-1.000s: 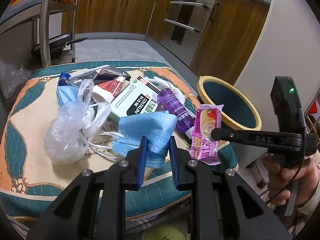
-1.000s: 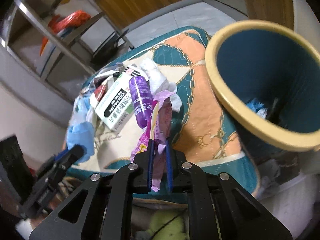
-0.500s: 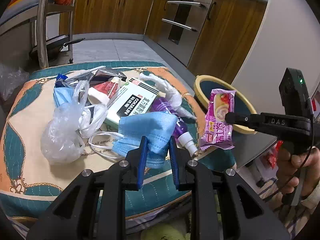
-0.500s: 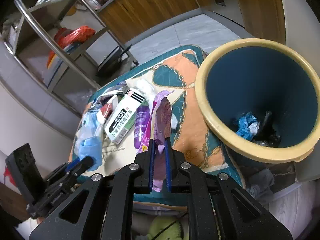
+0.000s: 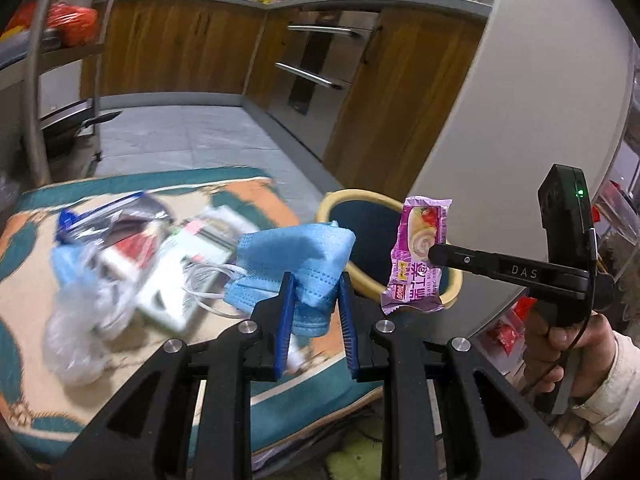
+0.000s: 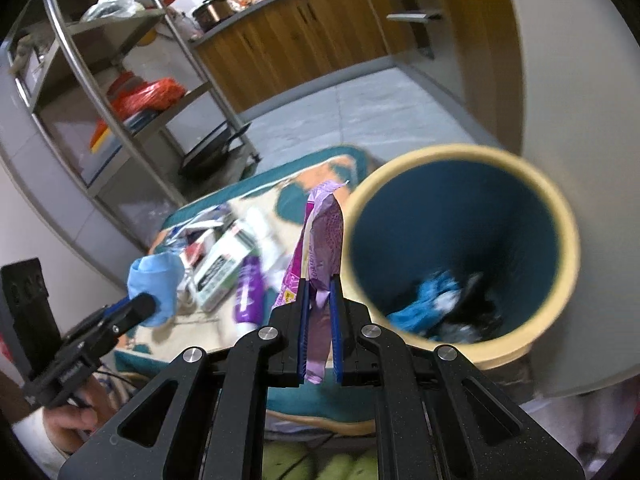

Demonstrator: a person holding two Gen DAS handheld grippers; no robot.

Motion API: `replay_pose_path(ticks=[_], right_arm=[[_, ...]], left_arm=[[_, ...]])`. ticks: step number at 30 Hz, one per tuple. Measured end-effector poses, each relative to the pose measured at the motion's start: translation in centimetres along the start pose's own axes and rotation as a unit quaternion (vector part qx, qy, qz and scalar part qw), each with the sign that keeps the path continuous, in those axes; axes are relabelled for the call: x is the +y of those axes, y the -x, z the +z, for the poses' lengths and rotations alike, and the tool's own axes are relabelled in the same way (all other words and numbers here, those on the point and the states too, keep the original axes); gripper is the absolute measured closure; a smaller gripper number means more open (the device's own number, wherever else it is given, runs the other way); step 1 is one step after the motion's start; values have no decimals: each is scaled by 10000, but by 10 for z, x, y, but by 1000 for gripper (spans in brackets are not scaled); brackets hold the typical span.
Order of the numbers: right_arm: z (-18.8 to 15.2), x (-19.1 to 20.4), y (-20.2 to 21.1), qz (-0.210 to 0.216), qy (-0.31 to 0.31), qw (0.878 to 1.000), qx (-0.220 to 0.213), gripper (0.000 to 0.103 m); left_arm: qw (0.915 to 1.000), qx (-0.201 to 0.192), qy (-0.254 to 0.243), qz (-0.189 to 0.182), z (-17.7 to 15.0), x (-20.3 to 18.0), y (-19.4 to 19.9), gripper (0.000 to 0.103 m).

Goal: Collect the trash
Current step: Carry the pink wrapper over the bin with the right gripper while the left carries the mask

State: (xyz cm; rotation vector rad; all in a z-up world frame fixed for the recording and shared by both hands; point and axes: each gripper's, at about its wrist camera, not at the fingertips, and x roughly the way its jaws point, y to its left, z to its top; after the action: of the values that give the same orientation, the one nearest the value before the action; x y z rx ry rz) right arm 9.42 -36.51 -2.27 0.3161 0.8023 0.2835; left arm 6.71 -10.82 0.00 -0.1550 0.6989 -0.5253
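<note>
Kitchen floor (image 5: 192, 136) beyond the worktop is bare grey tile, open as far as the wood cabinets (image 5: 176, 48). Metal shelf rack (image 6: 100, 92) stands off the worktop's far left side; curved pale wall (image 5: 520, 120) closes in the right side right behind the bin.

Worktop (image 5: 32, 360) has a teal-and-orange patterned cover; near edge runs just under both hand-held grippers, right edge ends at the bin. Left near part of the cover is bare, the litter sits mid to far.

Bin (image 6: 568, 240), blue inside with a cream rim, stands just beside the worktop's right edge, mouth open, some blue and dark scraps at the bottom.

Loose pile on the worktop, blurred: clear plastic bag (image 5: 80, 320), white box (image 6: 224, 264), purple bottle (image 6: 250, 292), white cord (image 5: 204, 280).

Left hand-held gripper (image 5: 316, 300): jaws clamped on a blue face mask (image 5: 296, 252), mask lifted clear of the worktop, left of the bin rim.

Right hand-held gripper (image 6: 319, 316): jaws nearly together, clamped on a purple snack wrapper (image 6: 320, 240). Wrapper stands up from the pads, at the bin's near-left rim, off the worktop. Cannot tell whether it is already over the opening.
</note>
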Motion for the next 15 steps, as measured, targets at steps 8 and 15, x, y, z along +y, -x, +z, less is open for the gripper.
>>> replay_pose_path(ticks=[8, 15], right_arm=[[9, -39, 15, -463, -292, 9978, -368, 92], [10, -59, 3, -657, -565, 9959, -273, 92]], left_arm=[[9980, 245, -222, -546, 25, -52, -57, 82], [9953, 578, -117, -765, 40, -75, -113, 82]])
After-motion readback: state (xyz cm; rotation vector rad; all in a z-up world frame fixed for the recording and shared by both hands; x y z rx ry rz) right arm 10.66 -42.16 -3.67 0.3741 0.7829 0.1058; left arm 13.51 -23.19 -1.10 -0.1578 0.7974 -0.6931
